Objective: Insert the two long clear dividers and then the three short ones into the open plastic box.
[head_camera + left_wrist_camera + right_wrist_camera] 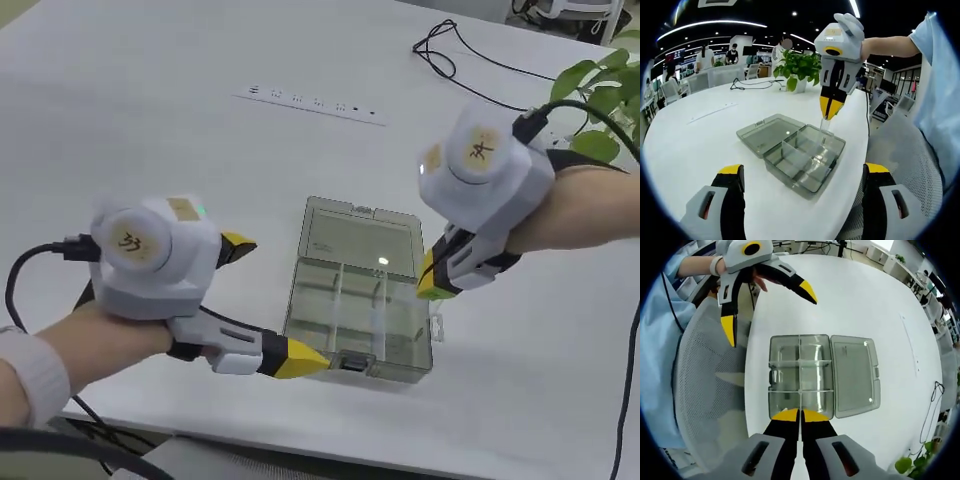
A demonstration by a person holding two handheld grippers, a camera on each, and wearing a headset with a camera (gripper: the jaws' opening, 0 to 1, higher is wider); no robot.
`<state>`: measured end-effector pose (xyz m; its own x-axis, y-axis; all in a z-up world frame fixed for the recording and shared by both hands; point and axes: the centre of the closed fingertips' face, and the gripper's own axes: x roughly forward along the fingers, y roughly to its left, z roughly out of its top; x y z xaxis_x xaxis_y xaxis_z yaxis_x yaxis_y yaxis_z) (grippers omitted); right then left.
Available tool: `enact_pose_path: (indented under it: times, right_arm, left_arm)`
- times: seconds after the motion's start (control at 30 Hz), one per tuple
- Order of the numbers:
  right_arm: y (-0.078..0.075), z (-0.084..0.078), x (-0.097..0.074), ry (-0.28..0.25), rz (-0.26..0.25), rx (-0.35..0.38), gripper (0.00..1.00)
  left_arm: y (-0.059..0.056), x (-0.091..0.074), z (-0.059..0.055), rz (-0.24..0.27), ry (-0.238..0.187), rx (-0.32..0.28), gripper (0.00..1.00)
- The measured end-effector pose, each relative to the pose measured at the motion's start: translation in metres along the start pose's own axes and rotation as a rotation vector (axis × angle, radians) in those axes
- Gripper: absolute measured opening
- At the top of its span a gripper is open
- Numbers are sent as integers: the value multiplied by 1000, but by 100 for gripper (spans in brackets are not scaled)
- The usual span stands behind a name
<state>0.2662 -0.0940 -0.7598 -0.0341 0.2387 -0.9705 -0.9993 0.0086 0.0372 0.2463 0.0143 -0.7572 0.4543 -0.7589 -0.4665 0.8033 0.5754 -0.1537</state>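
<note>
I read this as open-plan office or tech showroom floor, not home. Big white rounded tabletop [150,100] with power strip [312,103] set flush in surface, black cable [450,50] trailing over far edge. Grey mesh office chair [700,385] pulled up at near side. Potted plant [799,67] as desk greenery. Behind it I see more white desks [725,75], people standing [705,57] among them, dark ceiling with curved strip lights [715,23] and spotlights.

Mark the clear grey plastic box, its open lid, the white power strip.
Clear grey plastic box [312,302], head view, left compartment floor.
Open lid [360,236], head view, panel centre.
White power strip [310,103], head view, middle.
</note>
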Motion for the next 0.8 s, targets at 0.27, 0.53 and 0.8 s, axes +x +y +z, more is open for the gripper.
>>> enact_pose_path:
  times: [0.27, 0.53, 0.8]
  right_arm:
    - [3, -1, 0, 13, 17, 0, 2]
    - [4, -3, 0, 14, 24, 2, 2]
    - [3, -8, 1, 21, 30, 0, 2]
  left_arm:
    - [-2, 0, -1, -5, 7, -12, 100]
    - [-5, 3, 1, -16, 2, -12, 99]
    - [-6, 4, 1, -20, -1, -15, 98]
